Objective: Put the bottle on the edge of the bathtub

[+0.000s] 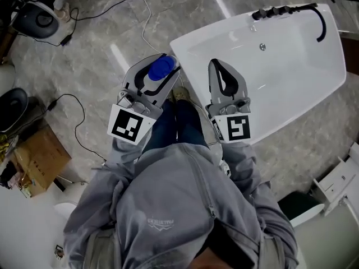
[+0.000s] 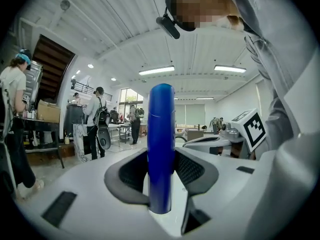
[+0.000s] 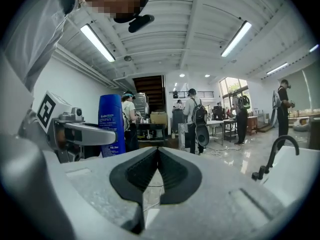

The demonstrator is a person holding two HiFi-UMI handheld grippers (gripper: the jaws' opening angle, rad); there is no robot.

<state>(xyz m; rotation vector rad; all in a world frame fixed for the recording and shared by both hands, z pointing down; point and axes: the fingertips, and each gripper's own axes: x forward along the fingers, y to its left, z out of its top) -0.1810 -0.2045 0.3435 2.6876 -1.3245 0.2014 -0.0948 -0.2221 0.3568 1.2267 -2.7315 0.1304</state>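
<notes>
A blue bottle (image 1: 161, 69) stands between the jaws of my left gripper (image 1: 162, 59), which is shut on it above the marble floor, just left of the bathtub's near corner. In the left gripper view the bottle (image 2: 161, 119) rises upright between the dark pads (image 2: 130, 174). The white bathtub (image 1: 314, 66) lies at the upper right, with a black faucet (image 1: 289, 9) on its far rim. My right gripper (image 1: 215, 63) hovers over the tub's near-left edge, shut and empty; its pads (image 3: 172, 169) meet at the tips. From there the bottle (image 3: 111, 124) shows to the left.
A cardboard box (image 1: 40, 158) and black cables (image 1: 78, 119) lie on the floor at left, with dark equipment (image 1: 36, 18) at the top left. White furniture (image 1: 336, 184) stands at the lower right. Several people (image 2: 97, 121) and tables are in the hall behind.
</notes>
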